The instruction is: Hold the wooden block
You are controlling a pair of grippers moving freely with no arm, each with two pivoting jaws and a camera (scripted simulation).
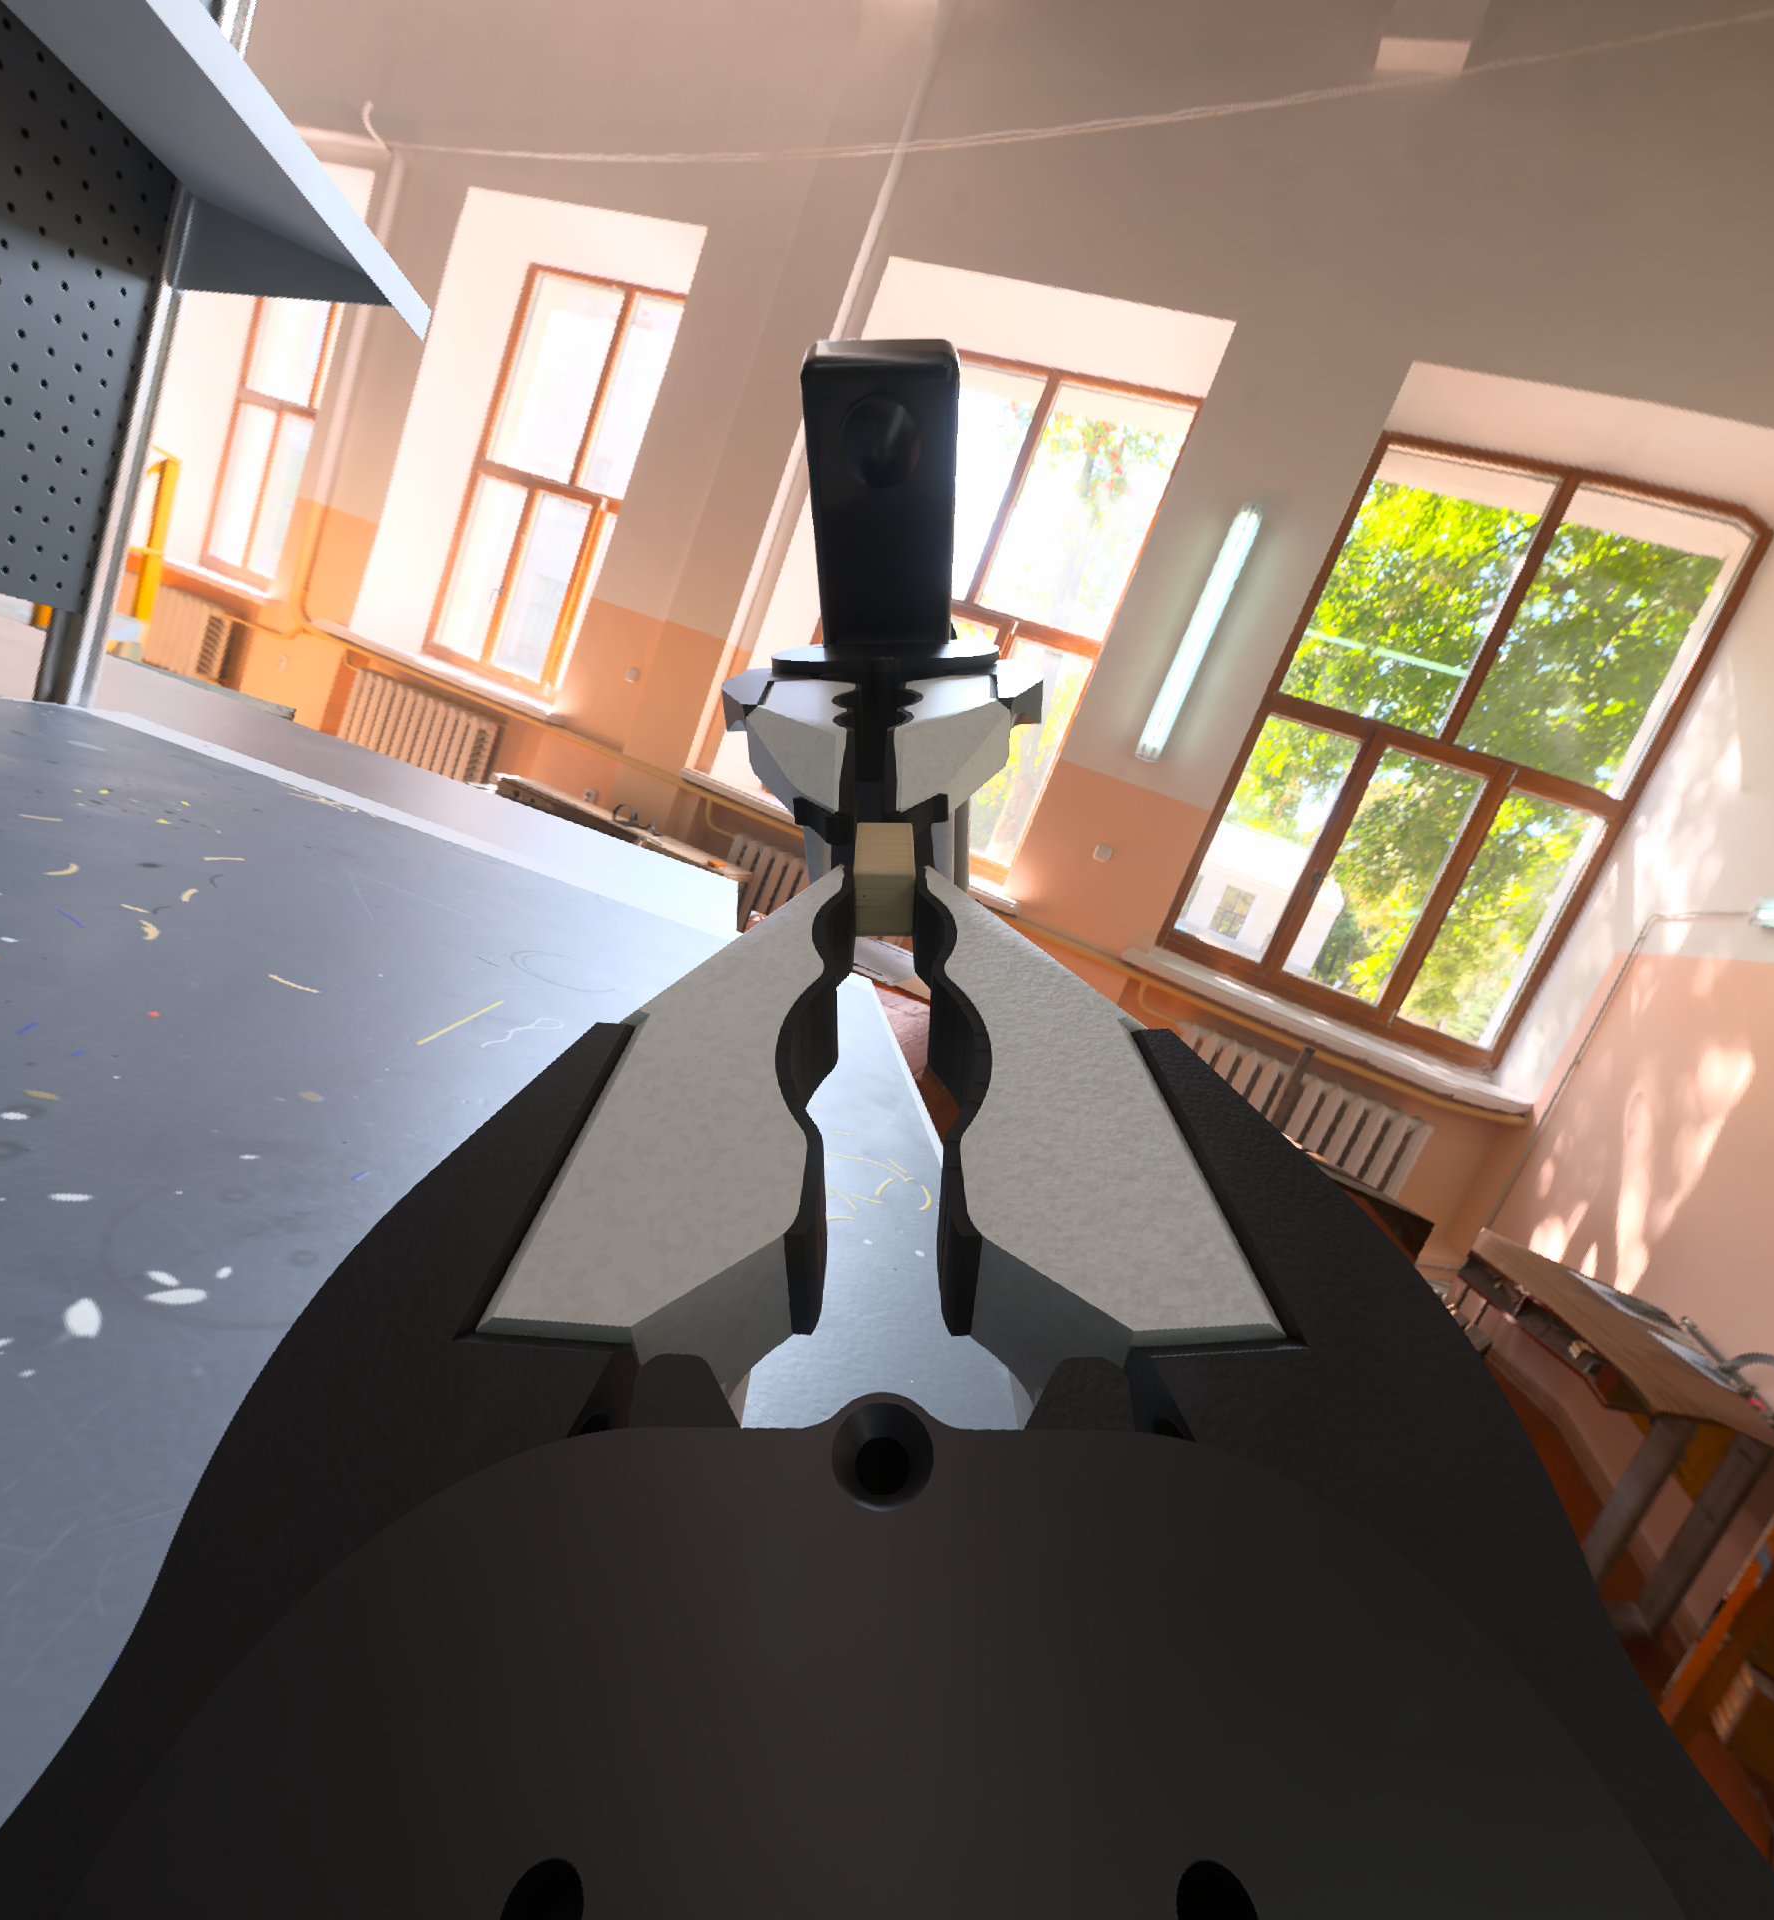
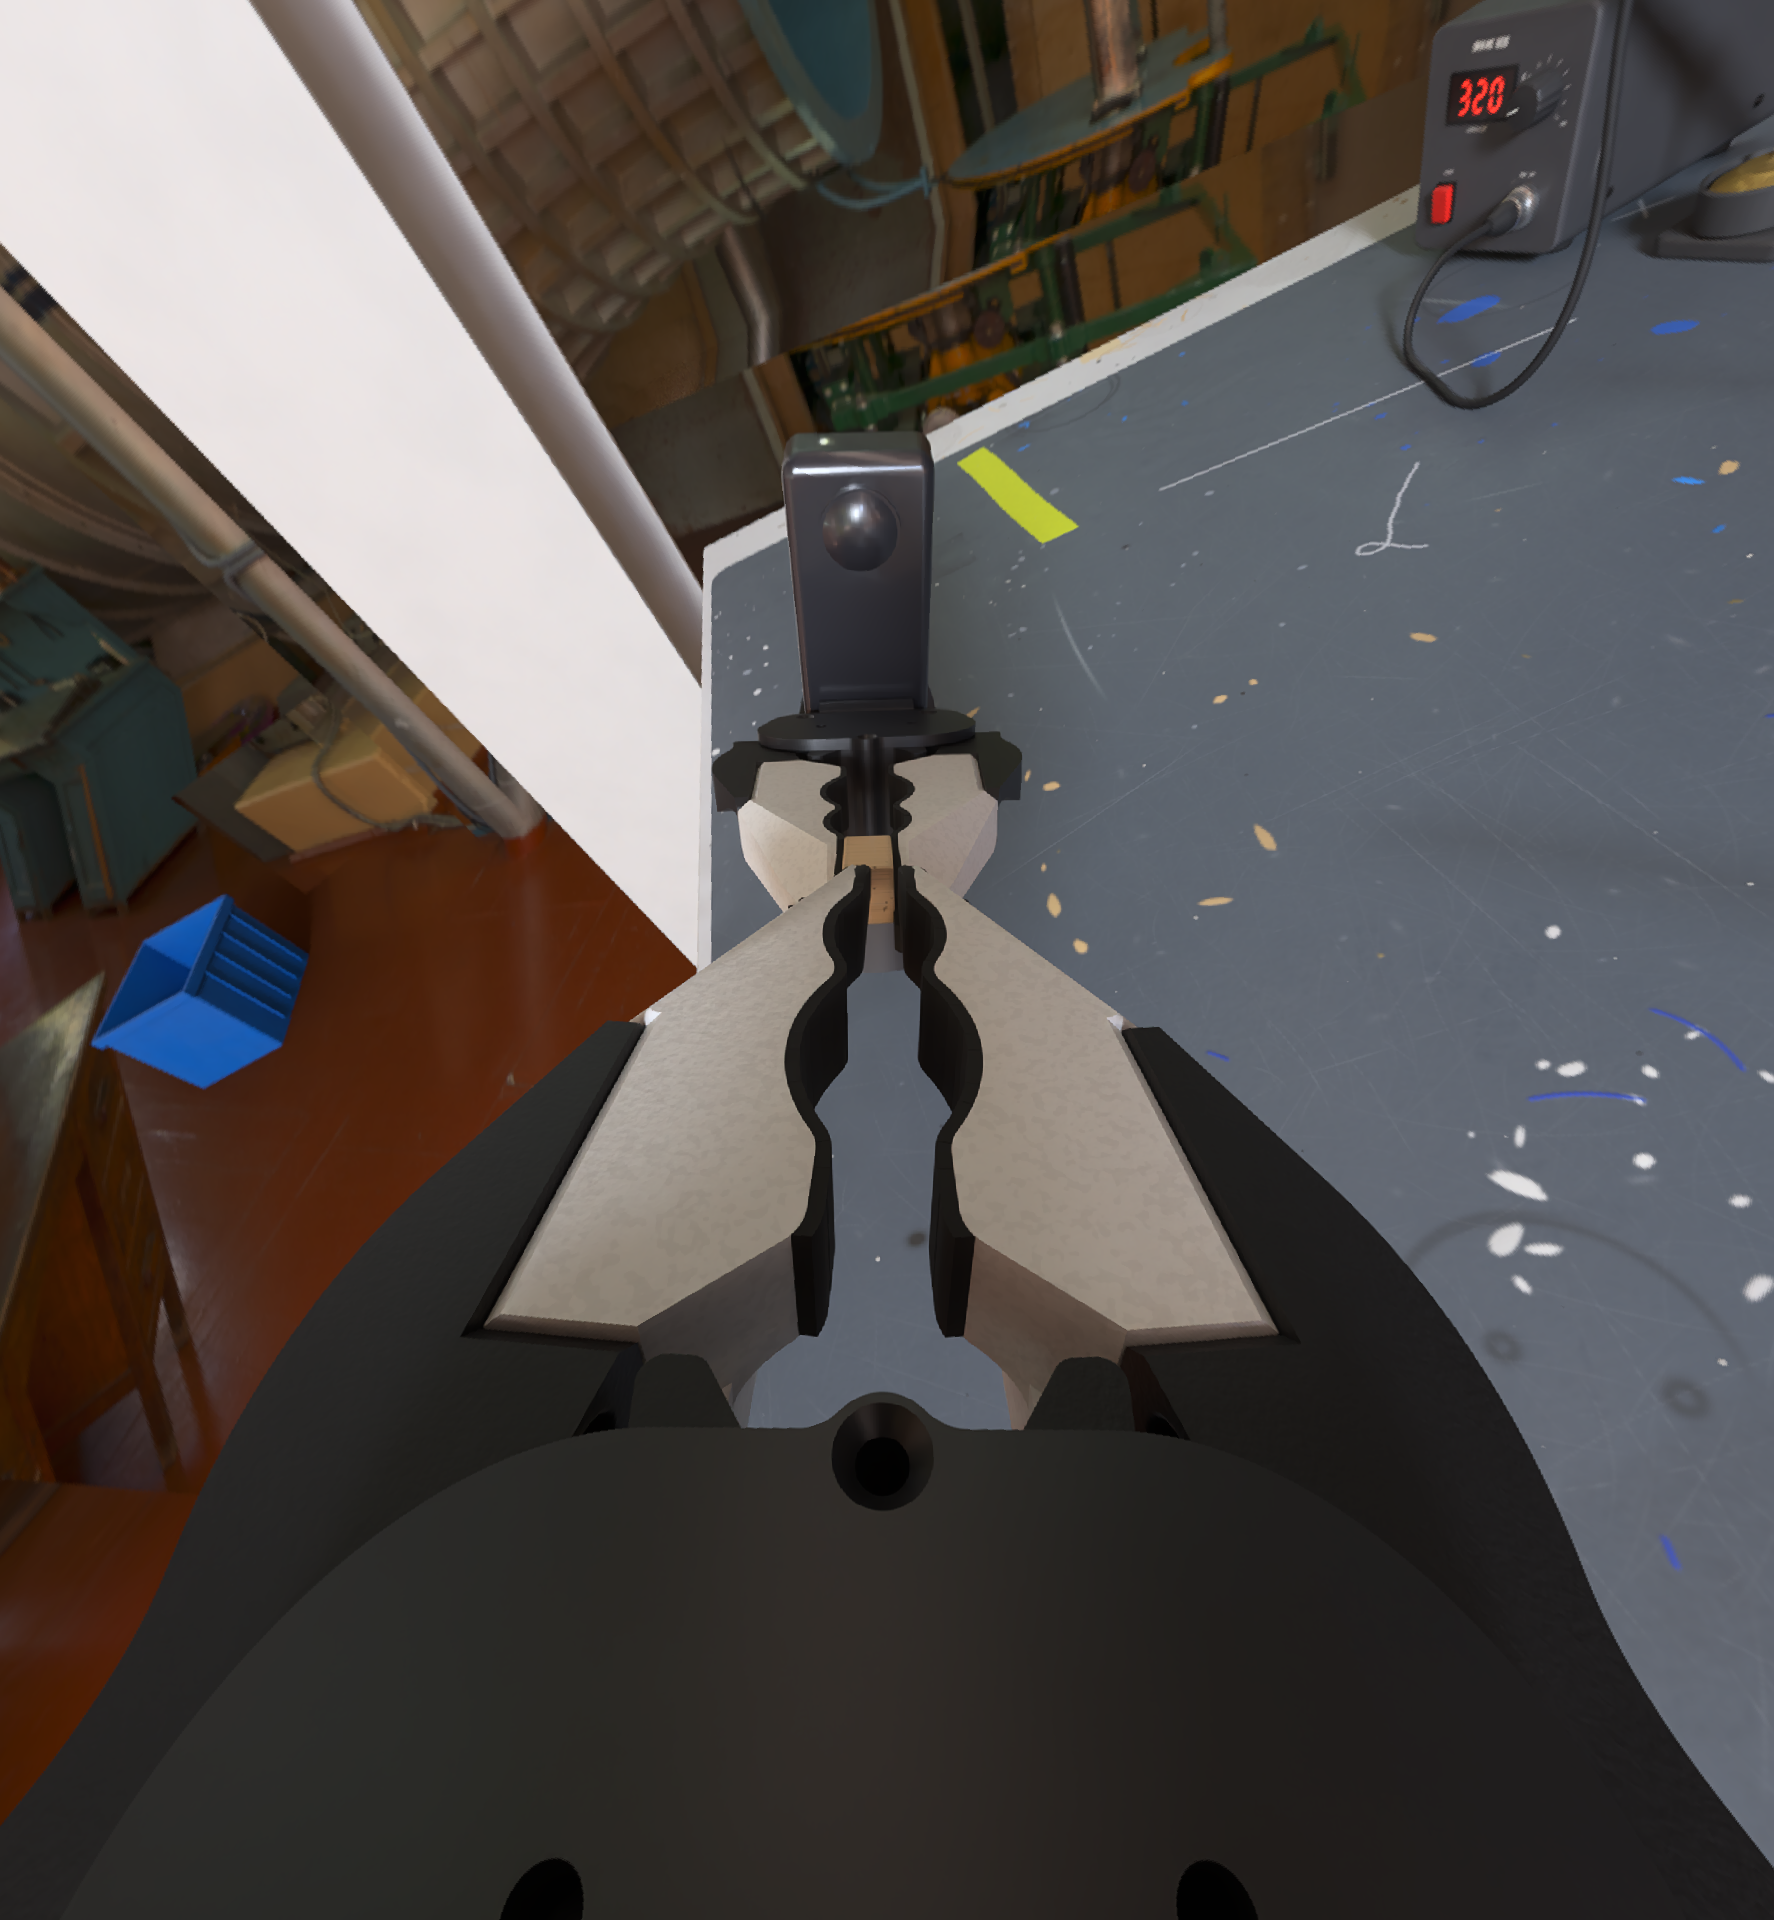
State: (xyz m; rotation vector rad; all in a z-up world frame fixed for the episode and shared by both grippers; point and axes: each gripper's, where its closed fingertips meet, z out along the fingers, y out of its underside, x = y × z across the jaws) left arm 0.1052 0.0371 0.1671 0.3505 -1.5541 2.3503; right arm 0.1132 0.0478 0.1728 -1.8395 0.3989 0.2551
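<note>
- Left gripper (image 1: pixel 884 902) was narrowed onto the wooden block (image 1: pixel 883 878), fingertips pressing its two sides.
- Right gripper (image 2: pixel 883 904) faced it head-on and was likewise closed onto the same block (image 2: pixel 879 881) from the far end. The block sat in the air between the two, clear of the table.
- Each gripper showed in the other's view, straight ahead and upright, with its dark camera housing on top.
- Risk, as judged: only the fingertips gripped, and the block looked small. If the two grippers pulled apart or twisted against each other, the block could slip from one pair of tips or pivot out.
- Risk, as judged: if either grip eased, the block might tilt and fall to the table or past its edge, which lay close in the right view.
- Grey table (image 2: pixel 1382 831) was scratched and flecked with paint; a yellow tape strip (image 2: pixel 1018 495) lay far off.
- Soldering station (image 2: pixel 1517 135) with coiled cable stood at the far right.
- Room: large windows (image 1: pixel 1465 748) and radiators; blue bin (image 2: pixel 202 992) on the red-brown floor.
</note>
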